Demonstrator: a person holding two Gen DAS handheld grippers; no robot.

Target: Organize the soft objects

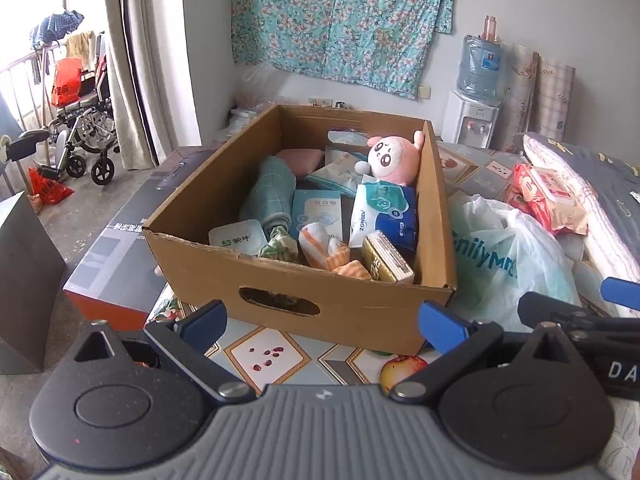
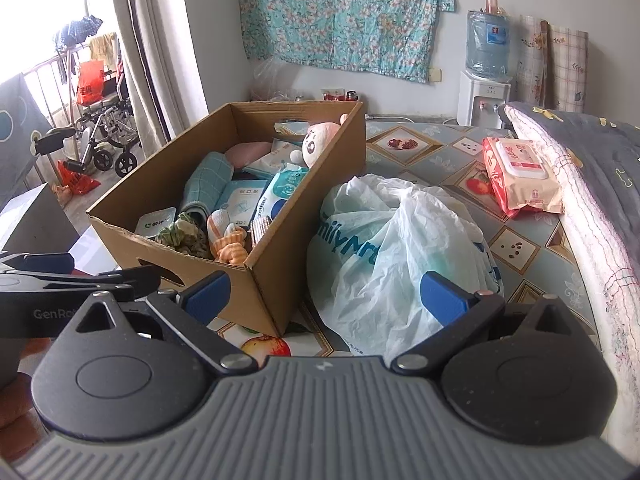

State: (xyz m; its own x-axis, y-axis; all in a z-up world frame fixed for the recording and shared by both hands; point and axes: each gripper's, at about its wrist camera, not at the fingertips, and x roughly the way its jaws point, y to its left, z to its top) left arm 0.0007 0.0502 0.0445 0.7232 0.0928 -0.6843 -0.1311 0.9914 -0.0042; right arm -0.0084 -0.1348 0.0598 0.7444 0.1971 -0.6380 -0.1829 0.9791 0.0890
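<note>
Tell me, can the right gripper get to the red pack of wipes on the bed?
Probably yes. The right gripper is open and empty, and the wipes pack lies in the open on the patterned sheet. Only the white plastic bag sits partly between them, so it would likely go over or around it.

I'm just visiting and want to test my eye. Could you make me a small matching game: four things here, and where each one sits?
Things:
1. pink plush toy
2. white plastic bag
3. pack of wet wipes
4. water bottle

Places:
A. on the dispenser by the wall
B. beside the quilt
C. in the cardboard box
D. just right of the box

Pairs: 1-C, 2-D, 3-B, 4-A
</note>
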